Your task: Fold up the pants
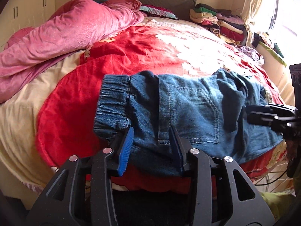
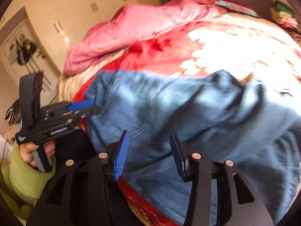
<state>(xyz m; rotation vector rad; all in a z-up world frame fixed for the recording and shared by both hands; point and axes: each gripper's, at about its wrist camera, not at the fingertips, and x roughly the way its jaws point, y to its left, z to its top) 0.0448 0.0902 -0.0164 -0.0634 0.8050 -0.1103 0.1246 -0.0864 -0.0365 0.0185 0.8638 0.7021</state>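
Pants: the blue denim pants (image 1: pixel 188 109) lie folded at the near edge of the bed (image 1: pixel 62 113), elastic waistband to the left in the left wrist view, a back pocket facing up; the bundle looks already doubled over, so I judge the fold is well along
Why there: the near edge keeps the cloth within reach of both hands, and the flat red bedspread (image 1: pixel 143 45) gives room to lay it out
Left tongs: the left tongs (image 1: pixel 151 141) straddle the near hem just right of the waistband, parted, with denim between the blue pads; the pads do not visibly pinch the cloth, so I read them as released
Right tongs: the right tongs (image 2: pixel 149 150) hang over the denim with a clear gap between the pads and nothing clamped, released
Left wrist view only: sharp stitching, the waistband gathers, a pile of folded clothes (image 1: pixel 218 22) by the headboard, and the right tongs' tip entering from the right edge
Right wrist view only: the person's hand (image 2: pixel 32 153) in a green sleeve (image 2: pixel 20 177) gripping the left tool's handle, and the wardrobe doors (image 2: pixel 79 9); the denim is motion-blurred here, so seams are hard to read
Surroundings: a pink quilt (image 1: pixel 62 35) is heaped on the far left, well apart from the pants
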